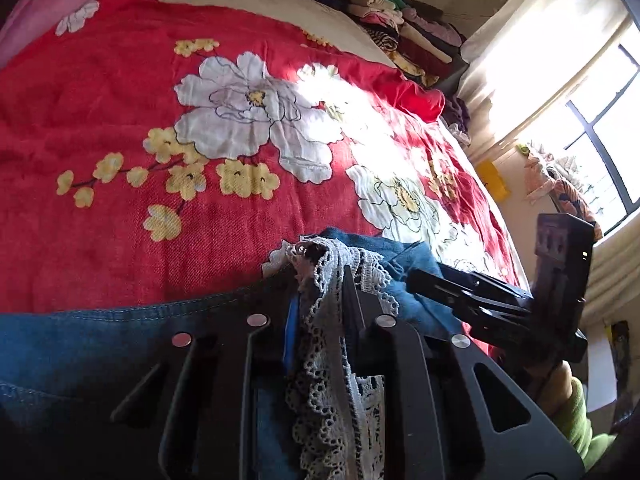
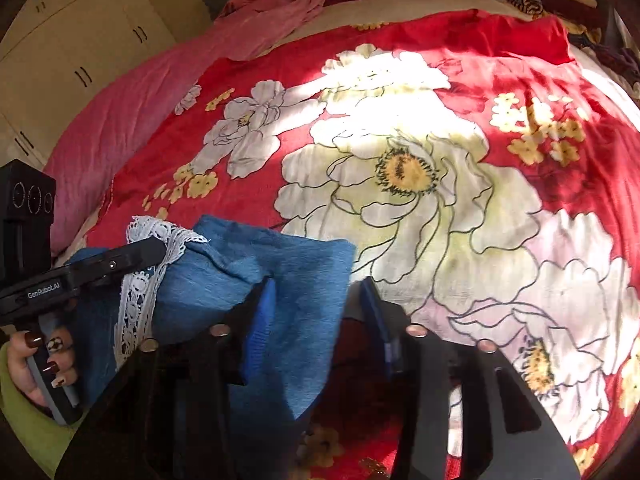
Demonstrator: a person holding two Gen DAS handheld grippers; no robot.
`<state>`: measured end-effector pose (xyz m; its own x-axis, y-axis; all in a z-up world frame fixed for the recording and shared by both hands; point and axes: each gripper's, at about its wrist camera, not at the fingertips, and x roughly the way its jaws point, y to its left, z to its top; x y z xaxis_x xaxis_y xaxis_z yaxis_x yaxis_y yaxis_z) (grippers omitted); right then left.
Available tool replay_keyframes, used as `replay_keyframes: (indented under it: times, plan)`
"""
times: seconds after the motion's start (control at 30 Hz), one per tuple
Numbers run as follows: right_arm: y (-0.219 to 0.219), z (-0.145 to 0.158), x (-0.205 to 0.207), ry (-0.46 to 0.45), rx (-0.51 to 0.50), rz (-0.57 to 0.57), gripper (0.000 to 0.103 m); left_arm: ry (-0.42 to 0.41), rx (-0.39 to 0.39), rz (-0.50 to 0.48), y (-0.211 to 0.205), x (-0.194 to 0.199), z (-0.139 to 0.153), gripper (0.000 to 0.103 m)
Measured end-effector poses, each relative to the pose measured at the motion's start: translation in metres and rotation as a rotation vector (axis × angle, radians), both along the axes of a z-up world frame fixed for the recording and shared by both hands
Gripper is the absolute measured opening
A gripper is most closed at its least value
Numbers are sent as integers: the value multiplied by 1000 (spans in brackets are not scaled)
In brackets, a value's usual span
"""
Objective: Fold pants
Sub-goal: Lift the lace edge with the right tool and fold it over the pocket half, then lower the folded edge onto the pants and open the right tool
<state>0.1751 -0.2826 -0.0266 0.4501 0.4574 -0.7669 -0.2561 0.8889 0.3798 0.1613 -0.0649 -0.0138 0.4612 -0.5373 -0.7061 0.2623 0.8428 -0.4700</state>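
Pants (image 2: 280,280) soft, floppy denim; left gripper (image 1: 320,280) pinches lace hem (image 1: 340,272); right gripper (image 2: 316,304) spread, cloth between fingers, ungripped.

Black grippers (image 2: 316,312), lime-green sleeve (image 2: 24,412)

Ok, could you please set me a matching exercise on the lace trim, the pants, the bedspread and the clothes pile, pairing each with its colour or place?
Things:
1. lace trim
2. pants
3. bedspread
4. clothes pile

Descriptions:
A. red with flowers
B. stacked at the bed's far edge
C. blue
D. white, clamped in the left claw

Pairs: 1-D, 2-C, 3-A, 4-B.
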Motion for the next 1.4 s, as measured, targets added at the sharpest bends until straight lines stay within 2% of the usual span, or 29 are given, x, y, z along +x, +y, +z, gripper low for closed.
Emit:
replay_keyframes:
  times: [0.03,0.1,0.17,0.27,0.37,0.43,0.47,0.5,0.6,0.67,0.73,0.83,0.9,1.2,1.4]
  plan:
    - [1,4,-4,-8,36,2,22,-24,10,0,2,-6,7,11]
    - [5,17,-11,-70,41,1,20,-69,55,12,4,-15,16,11]
    - [14,22,-12,-112,-29,-4,20,-73,99,19,5,-13,13,12]
    - [26,8,-9,-126,-184,-19,21,-35,117,28,3,0,-6,21]
    - [27,1,-10,-146,-219,-28,26,-21,125,49,5,3,-17,32]
    - [25,5,-13,-170,-234,-37,40,-22,120,55,8,-1,-14,35]
    - [22,8,-15,-182,-226,-41,43,-28,133,58,9,-4,-10,41]
    - [18,9,-17,-187,-201,-44,48,-39,151,61,10,-7,-7,47]
    - [4,12,-24,-178,-117,-72,59,-77,202,69,12,-19,6,53]
    - [-1,17,-32,-192,-97,-79,60,-90,207,77,15,-27,12,58]
    - [-4,22,-41,-212,-99,-80,74,-94,206,84,20,-35,16,62]
    - [-5,30,-54,-237,-80,-69,82,-101,205,95,26,-47,22,70]
    - [-6,36,-64,-259,-63,-69,84,-105,200,103,30,-56,25,77]
    - [-9,62,-115,-344,-58,-91,85,-95,188,100,45,-102,29,80]
    - [5,68,-152,-361,-90,-26,85,-72,186,63,39,-127,24,80]
